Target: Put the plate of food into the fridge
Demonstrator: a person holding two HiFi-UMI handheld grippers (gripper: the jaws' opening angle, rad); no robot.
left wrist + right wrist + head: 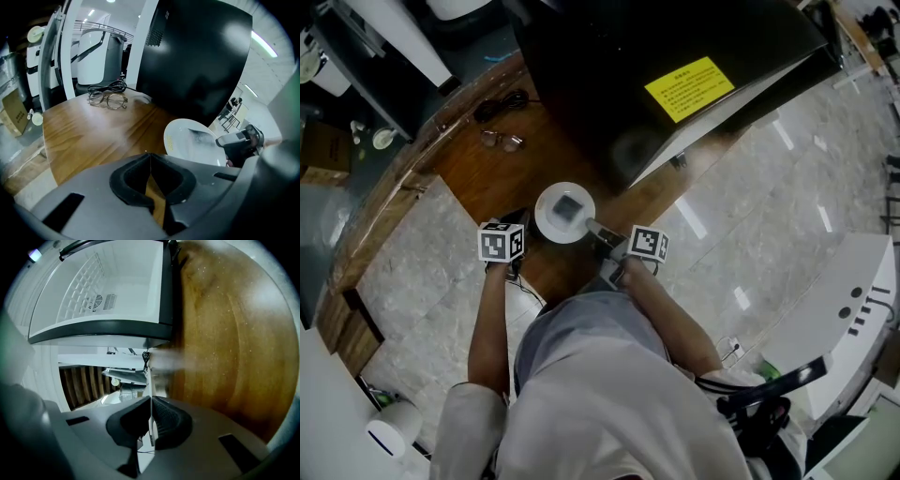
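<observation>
A white plate [553, 214] carries a grey portion of food [569, 207] and sits low over the wooden table [487, 178], in front of the black fridge [675, 56]. My right gripper [592, 230] is shut on the plate's right rim. In the right gripper view the plate [149, 376] shows edge-on as a thin white line pinched between the pads of that gripper [151, 411]. The fridge's white inside [117, 287] stands open ahead. My left gripper [516, 223] is shut and holds nothing, just left of the plate [187, 140]; its jaws [149, 161] meet over bare wood.
A pair of glasses [108, 100] and a coiled black cable [107, 87] lie on the table's far side near the fridge [197, 61]. The table edge [384, 216] drops to a marble floor [769, 234]. White machines stand beyond.
</observation>
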